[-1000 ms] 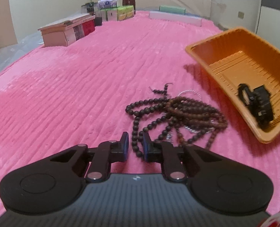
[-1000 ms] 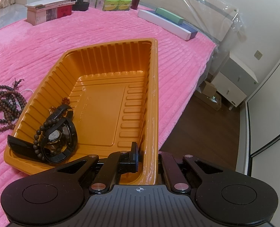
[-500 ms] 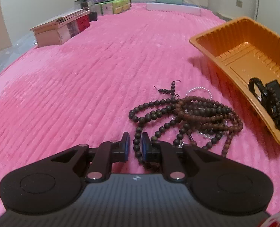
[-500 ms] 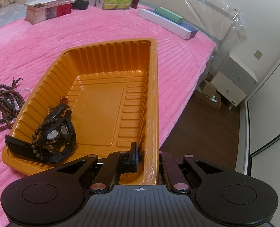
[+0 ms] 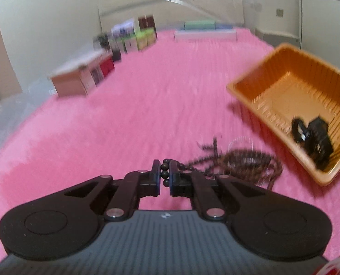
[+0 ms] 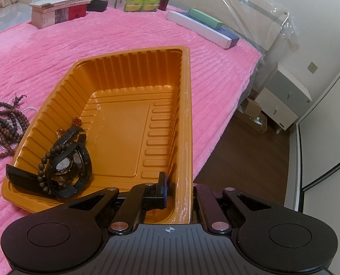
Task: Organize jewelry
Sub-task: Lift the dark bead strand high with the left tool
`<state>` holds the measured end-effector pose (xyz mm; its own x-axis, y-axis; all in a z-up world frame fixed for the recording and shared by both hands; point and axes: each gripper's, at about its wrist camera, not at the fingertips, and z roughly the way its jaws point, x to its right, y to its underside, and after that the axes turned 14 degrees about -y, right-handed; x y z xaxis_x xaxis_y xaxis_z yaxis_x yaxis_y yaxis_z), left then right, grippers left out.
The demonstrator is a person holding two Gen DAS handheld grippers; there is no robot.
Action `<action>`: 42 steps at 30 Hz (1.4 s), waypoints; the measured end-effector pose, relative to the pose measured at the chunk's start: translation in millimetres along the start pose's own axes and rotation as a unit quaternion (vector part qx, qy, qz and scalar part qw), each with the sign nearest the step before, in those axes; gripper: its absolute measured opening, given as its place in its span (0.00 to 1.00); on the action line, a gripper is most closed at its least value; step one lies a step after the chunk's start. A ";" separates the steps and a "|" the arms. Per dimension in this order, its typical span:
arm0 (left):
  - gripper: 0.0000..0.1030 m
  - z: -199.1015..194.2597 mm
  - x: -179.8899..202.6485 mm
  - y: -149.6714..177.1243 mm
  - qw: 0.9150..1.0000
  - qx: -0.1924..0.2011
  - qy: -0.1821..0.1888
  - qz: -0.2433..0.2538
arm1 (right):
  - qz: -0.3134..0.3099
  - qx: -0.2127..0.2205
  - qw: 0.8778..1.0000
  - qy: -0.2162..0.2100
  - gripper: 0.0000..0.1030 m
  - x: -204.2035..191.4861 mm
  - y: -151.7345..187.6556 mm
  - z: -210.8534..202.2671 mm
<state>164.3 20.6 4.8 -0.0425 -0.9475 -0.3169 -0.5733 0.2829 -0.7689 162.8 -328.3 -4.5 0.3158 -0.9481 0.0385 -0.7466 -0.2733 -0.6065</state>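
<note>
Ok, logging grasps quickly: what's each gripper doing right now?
Left gripper: closed on the dark bead strand.
Right gripper: closed on the orange tray rim.

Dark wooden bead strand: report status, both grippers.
Left gripper shut on dark wooden bead strand. Right gripper clamps orange plastic tray wall. Nothing blocking between beads and tray.

The right gripper (image 6: 178, 191) has its jaws closed over the near right wall of the orange tray (image 6: 186, 105). Ahead-left of the jaws, inside the tray, lie a black watch (image 6: 70, 162) and a bead bracelet (image 6: 45, 160). Farther left, bead necklaces (image 6: 3, 126) rest on the pink bed (image 6: 101, 36).
</note>
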 end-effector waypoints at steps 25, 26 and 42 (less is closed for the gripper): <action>0.06 -111.8 -66.7 -126.8 0.982 0.176 -0.037 0.058 | -0.020 0.011 1.000 0.012 0.04 -12.4 -4.6 -9.8; 0.06 -115.4 -67.7 -132.7 0.981 0.182 -0.035 0.062 | -0.021 0.012 1.000 0.012 0.04 -12.9 -4.6 -10.3; 0.06 -175.9 -35.2 -229.1 0.951 0.286 0.002 0.117 | -0.029 0.014 0.999 0.012 0.03 -14.9 -8.0 -12.6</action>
<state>153.2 -37.1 289.8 -0.1174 -0.8488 -0.5155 -0.0097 0.5201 -0.8541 156.7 -314.1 9.8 0.3446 -0.9342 0.0928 -0.7108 -0.3242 -0.6242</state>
